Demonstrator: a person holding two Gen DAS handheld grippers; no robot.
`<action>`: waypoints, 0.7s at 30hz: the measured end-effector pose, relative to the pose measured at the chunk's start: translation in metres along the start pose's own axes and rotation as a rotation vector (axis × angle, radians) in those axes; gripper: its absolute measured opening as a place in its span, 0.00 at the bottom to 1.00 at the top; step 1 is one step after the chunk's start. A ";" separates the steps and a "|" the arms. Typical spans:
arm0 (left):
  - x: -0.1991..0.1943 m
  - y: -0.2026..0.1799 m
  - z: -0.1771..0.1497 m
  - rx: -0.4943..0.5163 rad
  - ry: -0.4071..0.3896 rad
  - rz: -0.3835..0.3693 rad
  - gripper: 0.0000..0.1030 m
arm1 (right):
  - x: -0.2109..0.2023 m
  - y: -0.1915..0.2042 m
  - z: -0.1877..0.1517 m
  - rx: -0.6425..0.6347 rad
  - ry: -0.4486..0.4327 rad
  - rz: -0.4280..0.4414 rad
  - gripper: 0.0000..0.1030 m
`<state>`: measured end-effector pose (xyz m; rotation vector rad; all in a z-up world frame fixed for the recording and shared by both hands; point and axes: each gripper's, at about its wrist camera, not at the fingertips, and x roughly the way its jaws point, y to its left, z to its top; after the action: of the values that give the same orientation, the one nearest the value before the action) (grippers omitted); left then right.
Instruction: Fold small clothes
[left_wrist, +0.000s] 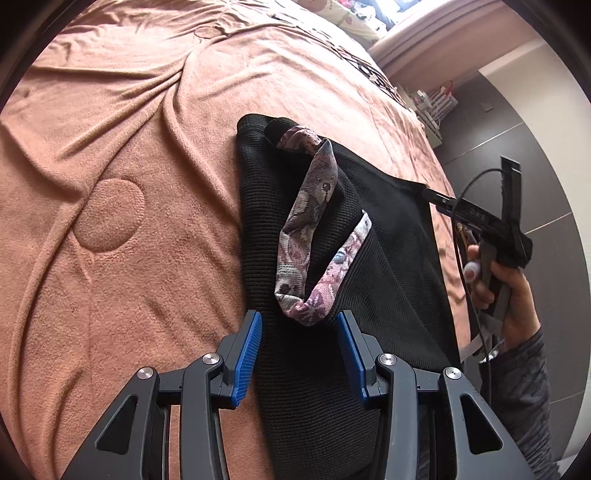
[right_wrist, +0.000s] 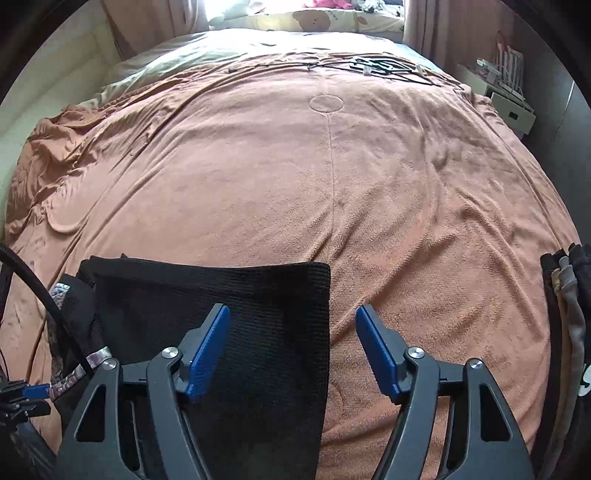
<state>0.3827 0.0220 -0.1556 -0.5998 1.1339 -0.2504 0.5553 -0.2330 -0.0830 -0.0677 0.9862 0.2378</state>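
A black knit garment (left_wrist: 325, 229) lies spread on a bed covered with a salmon-pink blanket (left_wrist: 122, 192), its patterned mauve trim (left_wrist: 310, 236) looping down the middle of the left wrist frame. The left gripper (left_wrist: 300, 354) hangs directly over the near end of that trim, jaws released and spread to either side of the loop's lowest fold, neither blue pad touching cloth as far as the view shows. The garment's long axis runs from bottom centre of this frame up toward its rounded end at upper centre, in line with the left jaws.

At the right edge of the same frame, the right gripper (left_wrist: 436, 197) points at the garment's far corner, tips at or on the cloth; from here its grip cannot be read. Its own camera settles the matter: the right gripper (right_wrist: 292, 354) has its jaws released, holding nothing, one pad over the black fabric (right_wrist: 221, 317) at lower left of the frame and the other over bare blanket (right_wrist: 369, 184), straddling the garment's straight edge. A stack of other clothes (right_wrist: 565, 314) sits at the right border.

Judging by the layout, the left gripper is nearer the trim and better aligned for a pinch; the right one stands ready at the edge for a fold across.
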 end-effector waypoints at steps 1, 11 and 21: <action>0.002 0.000 0.001 -0.002 0.005 0.001 0.44 | -0.005 0.000 -0.003 0.000 0.002 0.017 0.67; 0.020 -0.009 0.009 -0.014 0.017 0.013 0.44 | -0.052 -0.019 -0.044 0.050 0.043 0.069 0.67; 0.024 -0.021 0.018 -0.022 0.002 -0.002 0.10 | -0.087 -0.037 -0.088 0.119 0.031 0.113 0.67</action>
<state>0.4110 -0.0009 -0.1565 -0.6201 1.1393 -0.2408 0.4463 -0.2977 -0.0613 0.0931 1.0341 0.2821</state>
